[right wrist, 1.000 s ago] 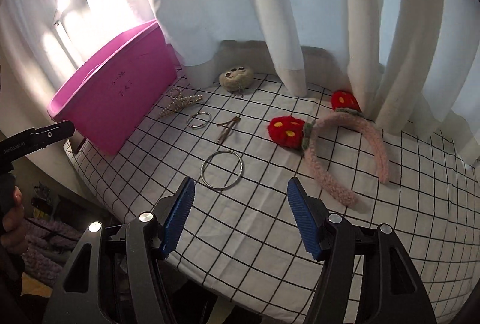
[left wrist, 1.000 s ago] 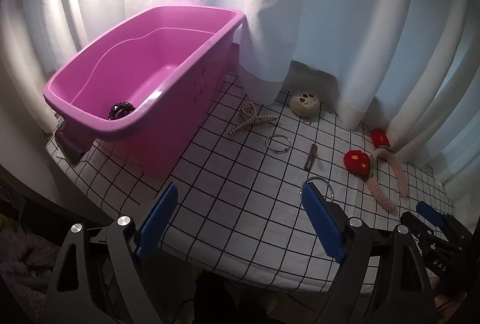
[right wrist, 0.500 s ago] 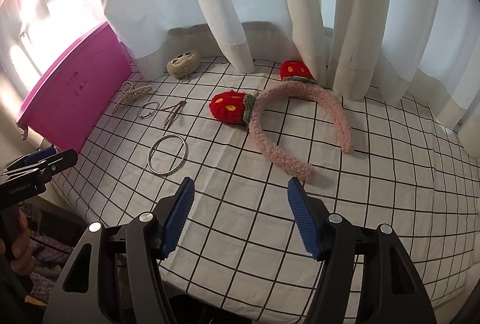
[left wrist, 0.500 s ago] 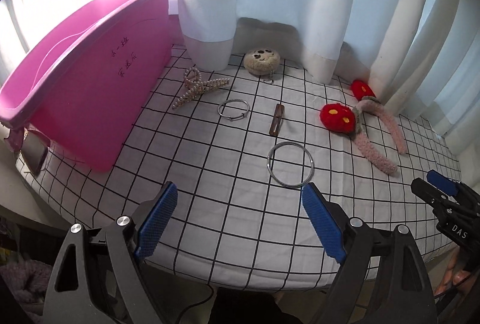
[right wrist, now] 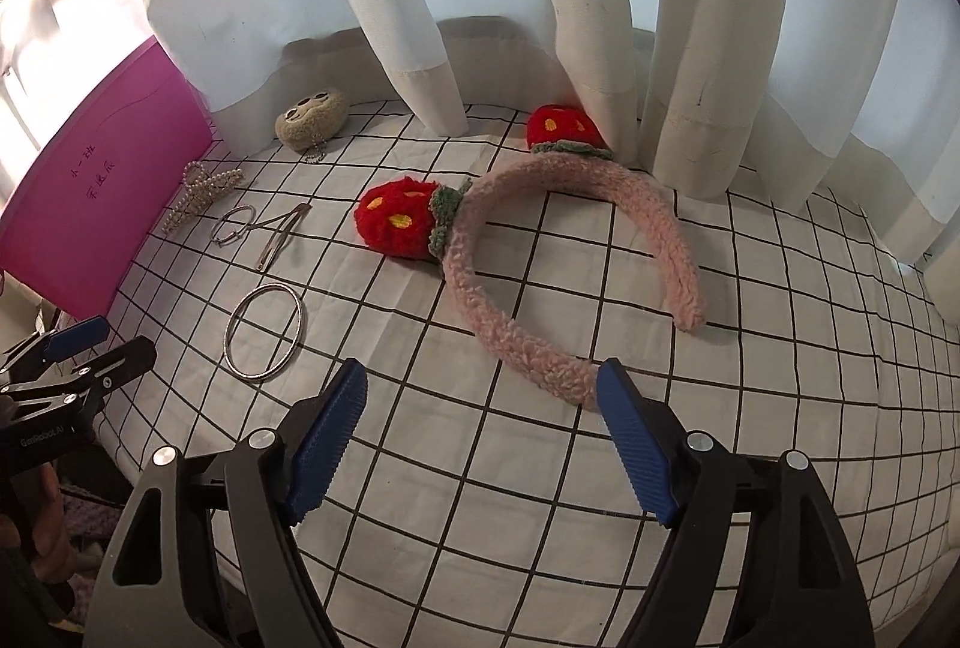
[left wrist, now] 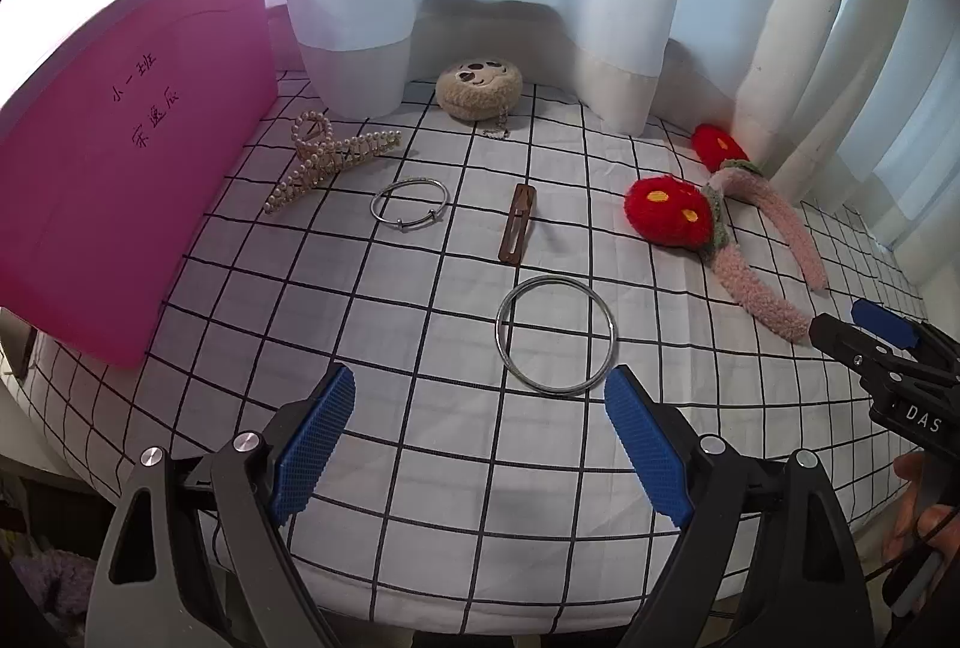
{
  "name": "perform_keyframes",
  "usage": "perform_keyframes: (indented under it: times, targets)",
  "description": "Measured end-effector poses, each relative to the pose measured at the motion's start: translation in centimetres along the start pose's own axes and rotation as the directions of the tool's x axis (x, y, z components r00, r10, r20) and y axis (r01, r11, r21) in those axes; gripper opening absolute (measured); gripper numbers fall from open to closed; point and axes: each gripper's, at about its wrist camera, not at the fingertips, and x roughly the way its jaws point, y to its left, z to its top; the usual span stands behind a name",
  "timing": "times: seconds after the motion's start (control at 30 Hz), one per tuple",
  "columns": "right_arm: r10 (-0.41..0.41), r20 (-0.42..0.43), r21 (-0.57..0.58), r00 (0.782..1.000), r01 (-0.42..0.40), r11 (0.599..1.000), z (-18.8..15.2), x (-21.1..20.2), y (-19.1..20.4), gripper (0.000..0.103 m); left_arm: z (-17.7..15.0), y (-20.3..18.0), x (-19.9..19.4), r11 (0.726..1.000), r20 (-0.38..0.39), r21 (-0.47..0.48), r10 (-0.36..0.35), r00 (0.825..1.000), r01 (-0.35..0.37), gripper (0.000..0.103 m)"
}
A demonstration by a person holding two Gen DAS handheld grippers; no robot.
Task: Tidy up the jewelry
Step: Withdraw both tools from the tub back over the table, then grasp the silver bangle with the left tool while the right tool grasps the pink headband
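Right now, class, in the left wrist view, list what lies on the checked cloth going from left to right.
Pink bin → pearl hair claw → small silver bangle → brown hair clip → large silver ring → strawberry headband.

Ahead of left gripper (left wrist: 477,441), on cloth (left wrist: 384,342): large ring (left wrist: 556,335) nearest; clip (left wrist: 518,223) and bangle (left wrist: 409,204) beyond; claw (left wrist: 327,156) and bin (left wrist: 120,180) left; plush (left wrist: 478,89) farthest; headband (left wrist: 756,252) right, its near end touching right gripper (right wrist: 480,438).
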Motion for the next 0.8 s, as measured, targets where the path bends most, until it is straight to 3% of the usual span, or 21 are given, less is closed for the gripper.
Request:
perform_keyframes:
  times: [0.17, 0.43, 0.57, 0.8]
  targets:
    - [0.04, -0.022, -0.083, 0.999, -0.041, 0.996, 1.2, 2.3, -0.4, 0.075, -0.2, -0.9, 0.9, 0.997, 0.01, -0.067, 0.03, 0.999, -0.03, 0.084]
    - [0.0, -0.013, -0.242, 1.0, -0.003, 0.97, 2.1, 5.1, -0.4, 0.075, -1.1, -3.2, 3.2, 0.989, -0.013, -0.128, 0.069, 0.997, -0.071, 0.084]
    - [0.045, -0.042, -0.262, 0.998, -0.055, 0.963, 2.3, 6.6, -0.9, 0.075, -1.3, -4.1, 4.2, 0.985, -0.023, -0.145, 0.095, 0.995, -0.097, 0.084]
    - [0.055, -0.062, -0.309, 0.997, -0.072, 0.948, 2.0, 8.1, -1.2, 0.075, -1.3, -4.7, 5.9, 0.974, -0.042, -0.178, 0.138, 0.99, -0.143, 0.084]
